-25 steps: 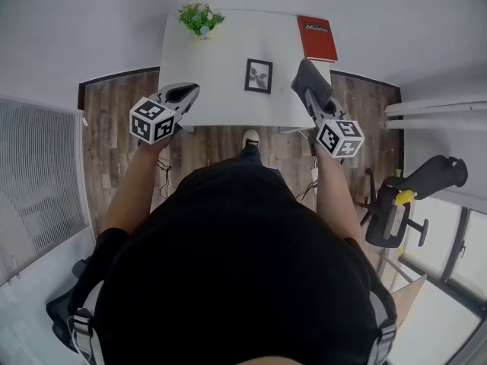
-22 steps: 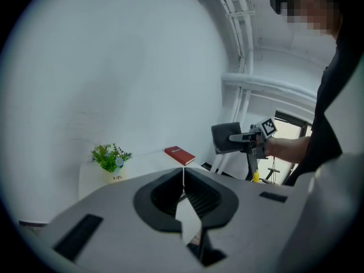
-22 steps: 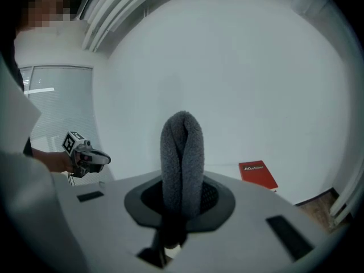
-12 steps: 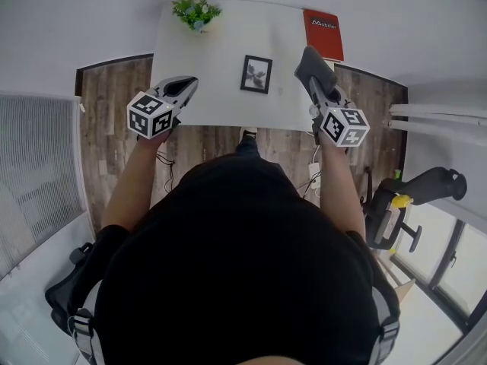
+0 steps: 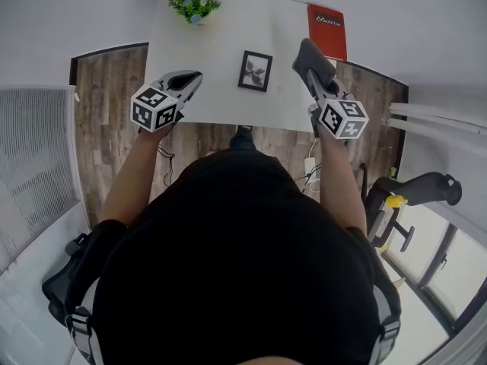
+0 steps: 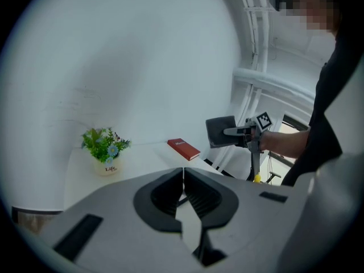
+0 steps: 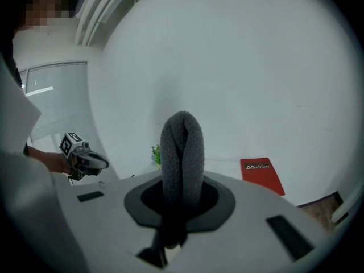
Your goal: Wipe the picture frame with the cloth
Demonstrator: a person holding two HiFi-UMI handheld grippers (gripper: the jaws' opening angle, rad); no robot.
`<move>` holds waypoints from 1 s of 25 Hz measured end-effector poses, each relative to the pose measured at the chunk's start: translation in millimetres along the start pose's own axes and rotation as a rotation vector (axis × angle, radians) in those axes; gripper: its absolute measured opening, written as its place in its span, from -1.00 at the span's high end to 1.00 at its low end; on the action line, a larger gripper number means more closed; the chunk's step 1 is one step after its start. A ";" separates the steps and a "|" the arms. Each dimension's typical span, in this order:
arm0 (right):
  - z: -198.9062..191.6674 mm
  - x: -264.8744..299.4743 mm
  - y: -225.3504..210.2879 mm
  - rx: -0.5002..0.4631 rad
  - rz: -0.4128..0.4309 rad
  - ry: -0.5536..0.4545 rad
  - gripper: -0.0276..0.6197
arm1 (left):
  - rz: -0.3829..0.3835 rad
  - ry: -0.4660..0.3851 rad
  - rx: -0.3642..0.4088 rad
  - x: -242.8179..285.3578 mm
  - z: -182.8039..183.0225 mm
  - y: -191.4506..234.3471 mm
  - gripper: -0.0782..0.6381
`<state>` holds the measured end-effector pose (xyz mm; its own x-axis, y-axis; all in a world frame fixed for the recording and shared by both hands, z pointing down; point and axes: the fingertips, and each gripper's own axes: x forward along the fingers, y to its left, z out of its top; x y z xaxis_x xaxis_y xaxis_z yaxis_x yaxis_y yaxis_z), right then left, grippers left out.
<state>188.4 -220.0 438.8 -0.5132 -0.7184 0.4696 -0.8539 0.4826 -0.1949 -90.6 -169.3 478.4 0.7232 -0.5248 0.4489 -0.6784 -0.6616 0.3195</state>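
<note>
A small black picture frame (image 5: 256, 71) lies flat in the middle of the white table (image 5: 213, 59). My right gripper (image 5: 314, 73) is shut on a folded grey cloth (image 5: 310, 56), held over the table's right edge, right of the frame. The cloth (image 7: 182, 149) stands up between the jaws in the right gripper view. My left gripper (image 5: 189, 77) hovers over the table's front left part with its jaws together and nothing between them (image 6: 183, 172). Neither gripper view shows the frame.
A potted green plant (image 5: 193, 2) stands at the table's far left, and a red book (image 5: 327, 30) lies at its far right corner. A white wall backs the table. A black office chair (image 5: 415, 192) stands on the wood floor to the right.
Both grippers have moved slightly forward over the table. The cloth stays in the right gripper and the frame has not moved.
</note>
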 end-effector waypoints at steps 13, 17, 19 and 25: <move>-9.6 67.2 0.3 -0.058 0.051 0.085 0.79 | -0.006 0.058 -0.058 24.9 -35.3 11.2 0.75; -15.3 90.4 0.5 -0.096 0.067 0.119 0.79 | -0.016 0.075 -0.071 37.8 -45.5 13.3 0.75; -19.2 101.0 1.1 -0.118 0.077 0.137 0.79 | -0.025 0.087 -0.077 45.9 -51.6 12.5 0.75; -32.1 128.1 -1.0 -0.182 0.100 0.184 0.79 | -0.056 0.131 -0.072 73.2 -70.3 2.0 0.75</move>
<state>126.4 -296.4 526.9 -0.5553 -0.5677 0.6078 -0.7617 0.6405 -0.0977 -48.1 -171.4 570.5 0.7402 -0.4106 0.5325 -0.6486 -0.6450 0.4042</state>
